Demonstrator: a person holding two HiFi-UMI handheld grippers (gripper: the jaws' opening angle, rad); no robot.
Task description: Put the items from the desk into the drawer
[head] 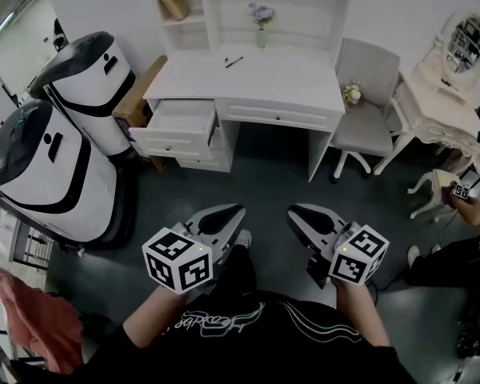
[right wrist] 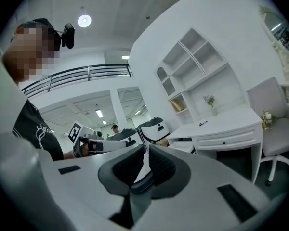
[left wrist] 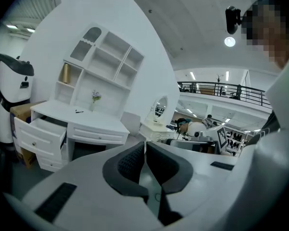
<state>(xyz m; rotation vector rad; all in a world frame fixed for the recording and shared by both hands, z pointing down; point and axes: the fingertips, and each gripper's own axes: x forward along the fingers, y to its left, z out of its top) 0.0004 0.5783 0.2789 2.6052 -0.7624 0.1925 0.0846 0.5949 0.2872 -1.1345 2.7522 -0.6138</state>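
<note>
Machines (head: 52, 174): two big white-and-black units parked along the left side, one behind the other, the nearer one just beside the person's left.
Desk (head: 280, 74): white, dead ahead across the dark floor, well apart from both grippers. Its top is mostly bare, with a few small things toward the back.
Hutch (head: 304, 6): white shelving sitting on the back of the desk, with open cubbies.
Chair (head: 368, 94): pale grey, tucked just beside the desk's right end.
Dressing table (head: 432, 110): white, right of the chair, with an oval mirror (head: 466, 42) on it.
Cardboard box (head: 136, 94): brown, wedged between the far machine and the desk's left side.
Drawer (head: 168, 144): the top one on the desk's left side is pulled out, and what's inside can't be made out from here.
Left gripper (head: 234, 210): held low in front of the body, tilted slightly down toward the desk. The pads are pressed together with nothing between them.
Right gripper (head: 293, 210): alongside the left one and near it, held level. The pads are together too, and nothing is pinched.
Roll (head: 174, 4): tan, leaning in the hutch's upper-left cubby.
Vase (head: 262, 24): small, with pale flowers, standing upright at the back of the desk against the hutch.
Pen (head: 234, 62): dark, lying flat on the desk top in front of the vase and slightly to its left, untouched.
</note>
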